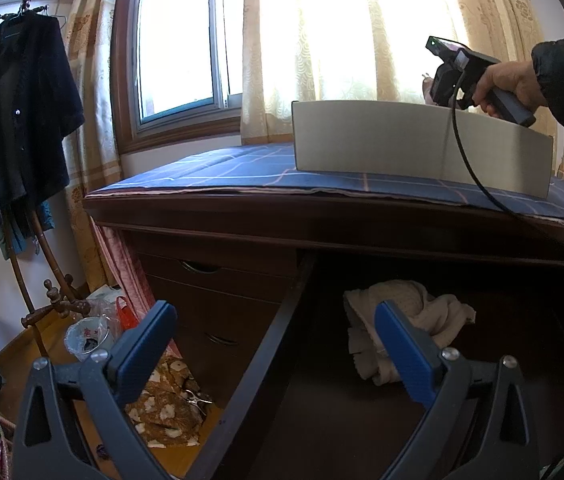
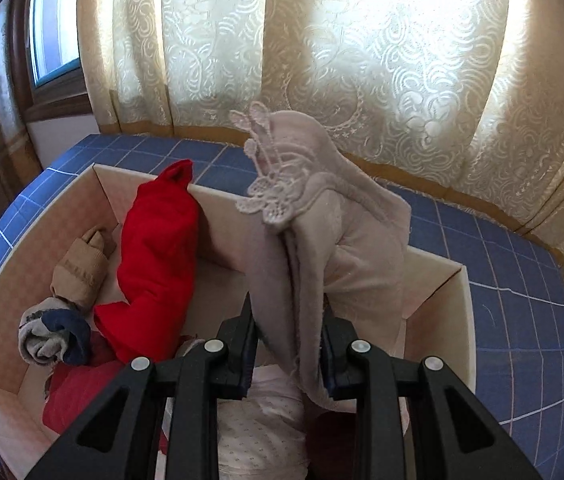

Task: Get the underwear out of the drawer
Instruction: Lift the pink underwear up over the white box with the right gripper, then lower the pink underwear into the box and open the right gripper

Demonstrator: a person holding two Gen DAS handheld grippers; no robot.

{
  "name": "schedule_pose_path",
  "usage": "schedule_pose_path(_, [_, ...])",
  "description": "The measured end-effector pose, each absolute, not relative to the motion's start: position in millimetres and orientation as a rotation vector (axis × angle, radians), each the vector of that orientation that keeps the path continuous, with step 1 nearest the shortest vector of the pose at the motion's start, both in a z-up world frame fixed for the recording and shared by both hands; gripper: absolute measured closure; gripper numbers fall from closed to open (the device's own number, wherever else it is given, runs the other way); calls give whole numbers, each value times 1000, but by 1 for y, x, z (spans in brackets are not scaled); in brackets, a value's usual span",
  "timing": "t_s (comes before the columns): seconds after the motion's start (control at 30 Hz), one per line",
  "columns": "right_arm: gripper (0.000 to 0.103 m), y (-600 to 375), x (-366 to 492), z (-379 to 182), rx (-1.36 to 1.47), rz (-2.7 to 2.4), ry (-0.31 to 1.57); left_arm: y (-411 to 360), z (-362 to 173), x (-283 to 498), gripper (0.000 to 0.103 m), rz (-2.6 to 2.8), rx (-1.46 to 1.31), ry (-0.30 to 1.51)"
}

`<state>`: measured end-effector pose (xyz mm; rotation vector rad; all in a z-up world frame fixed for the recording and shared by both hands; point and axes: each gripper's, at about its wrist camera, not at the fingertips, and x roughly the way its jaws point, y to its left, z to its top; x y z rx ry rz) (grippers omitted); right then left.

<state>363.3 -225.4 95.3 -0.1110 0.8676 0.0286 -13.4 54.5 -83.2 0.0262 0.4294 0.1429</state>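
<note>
My right gripper (image 2: 290, 344) is shut on a pale pink lace-trimmed underwear (image 2: 322, 232), which hangs over a white cardboard box (image 2: 462, 292). In the left wrist view that gripper's body (image 1: 454, 76) shows in a hand above the box (image 1: 402, 140), its fingertips hidden behind the box wall. My left gripper (image 1: 277, 344) stands open over the dark wooden drawer (image 1: 282, 328), which is pulled out. A crumpled cream-white garment (image 1: 414, 312) lies inside the drawer, just behind the right finger (image 1: 406, 356).
The box holds a red garment (image 2: 153, 260), a tan roll (image 2: 77, 268), a grey-and-navy roll (image 2: 53, 336) and a white dotted piece (image 2: 261, 432). It stands on a blue checked cloth (image 1: 221, 172) atop the dresser. A coat rack (image 1: 21, 120) and floor clutter (image 1: 161, 408) lie left.
</note>
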Motion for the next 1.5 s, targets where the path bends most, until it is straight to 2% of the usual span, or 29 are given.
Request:
schedule_pose_path(0.47, [74,-219,365,91,-138,40,902,55,-84,-12,2,145,25,448])
schedule_pose_path(0.73, [66,-223,368,84,-100,47,932,56,-83,-7,2,145,24,503])
schedule_pose_path(0.8, [61,-224,366,85,-90,49,926,56,-83,-6,2,144,24,509])
schedule_pose_path(0.83, [53,-224,365,87,-87,49,920,56,-83,-6,2,144,24,513])
schedule_pose_path(0.87, [42,-224,362,89,-86,43,906,57,-83,-5,2,144,25,515])
schedule_pose_path(0.93, [31,-224,356,95,-76,41,874,57,-83,-4,2,144,26,518])
schedule_pose_path(1.27, [31,-219,294,124,-52,147,810,58,-83,-2,2,145,18,540])
schedule_pose_path(1.5, [31,-223,266,120,-17,176,766,58,-84,-3,2,155,20,539])
